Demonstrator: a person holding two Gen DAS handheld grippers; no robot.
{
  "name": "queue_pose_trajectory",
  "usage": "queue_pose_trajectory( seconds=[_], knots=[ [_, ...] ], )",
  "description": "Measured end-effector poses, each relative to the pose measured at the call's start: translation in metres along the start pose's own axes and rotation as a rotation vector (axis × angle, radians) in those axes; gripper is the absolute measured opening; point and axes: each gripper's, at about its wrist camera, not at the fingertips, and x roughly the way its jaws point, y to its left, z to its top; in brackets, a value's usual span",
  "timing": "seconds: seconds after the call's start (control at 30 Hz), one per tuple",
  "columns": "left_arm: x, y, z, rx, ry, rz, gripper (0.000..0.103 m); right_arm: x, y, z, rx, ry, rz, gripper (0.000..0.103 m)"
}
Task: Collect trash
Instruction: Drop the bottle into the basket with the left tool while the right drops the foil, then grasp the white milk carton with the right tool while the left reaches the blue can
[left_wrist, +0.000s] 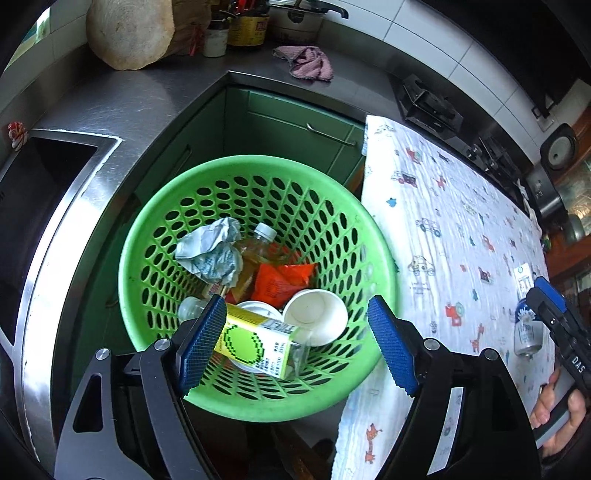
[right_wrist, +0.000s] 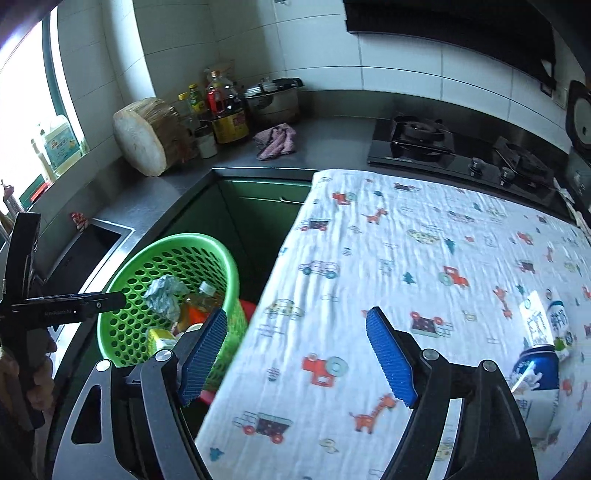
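Where the left wrist view looks down, the left gripper (left_wrist: 297, 339) hangs over the green basket (left_wrist: 155, 221) with its two fingers (left_wrist: 391, 350) spread apart and nothing between them. Trash already lies in the basket: one crumpled paper (left_wrist: 210, 251) at 10 o'clock, one bottle (left_wrist: 258, 243) partly buried at 12, one orange wrapper (left_wrist: 280, 280) in the middle, one yellow-green carton (left_wrist: 258, 339) at 6, and two white paper cups (left_wrist: 317, 317), the second mostly hidden under the carton. A clear rounded thing at the basket's 8 o'clock is cut off by the left finger and cannot be made out.

Seen from the right wrist view, the right gripper (right_wrist: 297, 354) has its fingers released and empty above the cloth-covered surface (right_wrist: 369, 258). Trash still on that surface sits at 3 o'clock from it: one blue-and-white can (right_wrist: 535, 373) and one small white carton (right_wrist: 539, 317) just behind it, both blurred and partly cut off by the gripper's arm. Part of a hand (left_wrist: 554, 417) shows at the left view's 4 o'clock edge, mostly out of frame.
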Motion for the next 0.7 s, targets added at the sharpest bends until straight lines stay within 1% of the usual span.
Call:
queue_pose_trajectory(
  seconds=[0.17,0.3,0.5,0.63,0.7],
  knots=[
    [0.004,-0.031,-0.007,0.044,0.013,-0.009,0.078,-0.019,-0.057,-0.013,0.057,0.004,-0.074,0.075],
    [0.006,-0.053,-0.010,0.071,0.017,-0.008,0.078,-0.030,-0.101,-0.020,0.109,0.013,-0.113,0.075],
    [0.008,-0.083,-0.013,0.100,0.019,-0.011,0.078,-0.043,-0.160,-0.025,0.138,0.022,-0.188,0.075],
    [0.012,-0.106,-0.018,0.122,0.025,-0.018,0.078,-0.047,-0.197,-0.023,0.148,0.032,-0.228,0.075],
    [0.014,-0.119,-0.022,0.135,0.028,-0.023,0.078,-0.046,-0.214,-0.021,0.149,0.047,-0.235,0.075]
  ],
)
